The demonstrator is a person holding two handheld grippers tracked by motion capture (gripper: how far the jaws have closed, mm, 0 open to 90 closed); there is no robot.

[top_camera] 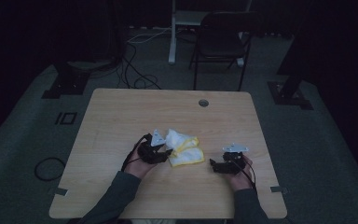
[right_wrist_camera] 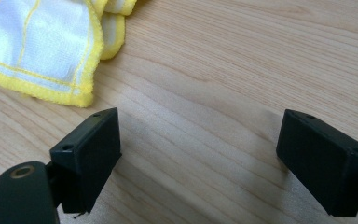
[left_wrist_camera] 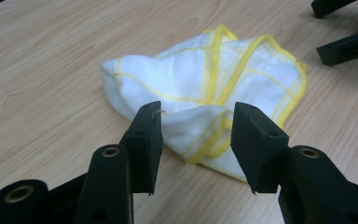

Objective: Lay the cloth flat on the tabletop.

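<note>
High view: rounded rectangular light wooden surface (top_camera: 121, 116) in a dim room, with a crumpled white cloth edged and striped in yellow (top_camera: 182, 148) lying a little toward 6 o'clock from its centre. Left tool (top_camera: 167, 152) sits just at the cloth's 9 o'clock edge, held in the person's left hand (top_camera: 140, 167), dark sleeve entering from 6 o'clock. Right tool (top_camera: 213, 164) rests at about 3 o'clock of the cloth, near it but apart, held in the right hand (top_camera: 240, 175); its grey three-cornered plate catches the light. Round grommet hole (top_camera: 203, 102) in the surface toward 12 o'clock. Dark folding chair (top_camera: 221, 39) stands on the floor beyond the far edge, cables looping at 11 o'clock of it. Left gripper view: left tool (left_wrist_camera: 196, 140) has its jaws apart, a moderate gap, with the near fold of the cloth (left_wrist_camera: 205, 88) showing between them; whether the tips touch the fabric, cannot tell. Cloth is bunched, folded over on itself, yellow hem toward the jaws. Right tool's two black jaw tips visible at 1 o'clock, beyond the cloth. Right gripper view: right tool (right_wrist_camera: 198, 154) has its jaws spread wide over bare wood, nothing between them; cloth corner (right_wrist_camera: 42, 46) lies at 10 o'clock, clear of the jaws.
</note>
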